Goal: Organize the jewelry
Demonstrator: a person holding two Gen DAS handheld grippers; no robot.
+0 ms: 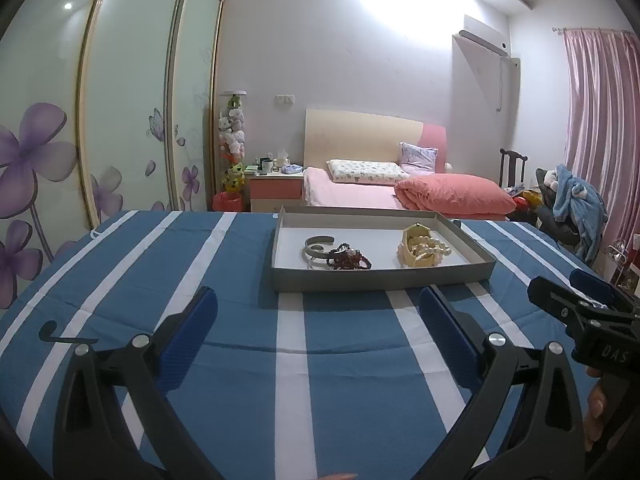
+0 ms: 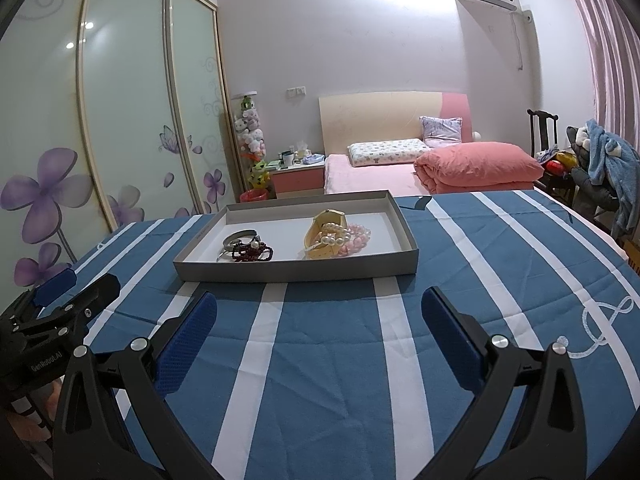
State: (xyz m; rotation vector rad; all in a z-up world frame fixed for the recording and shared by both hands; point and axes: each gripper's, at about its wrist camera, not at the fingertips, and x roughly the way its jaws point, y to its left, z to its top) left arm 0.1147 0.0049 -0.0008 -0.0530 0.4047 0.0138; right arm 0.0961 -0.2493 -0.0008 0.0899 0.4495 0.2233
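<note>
Both tongs spread wide and empty: left tongs (image 1: 318, 320) and right tongs (image 2: 319, 324) held low over the blue-and-white striped cloth (image 2: 340, 360) on the worktop, short of the grey tray (image 2: 296, 270). Jewelry all inside that tray, in two clusters well apart. Toward the left, silver bangles (image 2: 236, 240) touching a heap of dark red beads (image 2: 254, 253). Toward the right, a yellow band or pouch-like piece (image 2: 320, 236), hard to identify, with a white pearl strand (image 2: 334, 236) draped on it and a pink bead bracelet (image 2: 358, 238) just beside. Probably all light. Bangles likely stiff and slick, best pinched across the band's flat, not along the curved edge. Bead strands likely limp and prone to snagging neighbours; best taken at a free loop away from the tangle, lifted slowly. Pearls likely easy to scuff, so a gentle squeeze. Tray probably light enough to slide if nudged.
</note>
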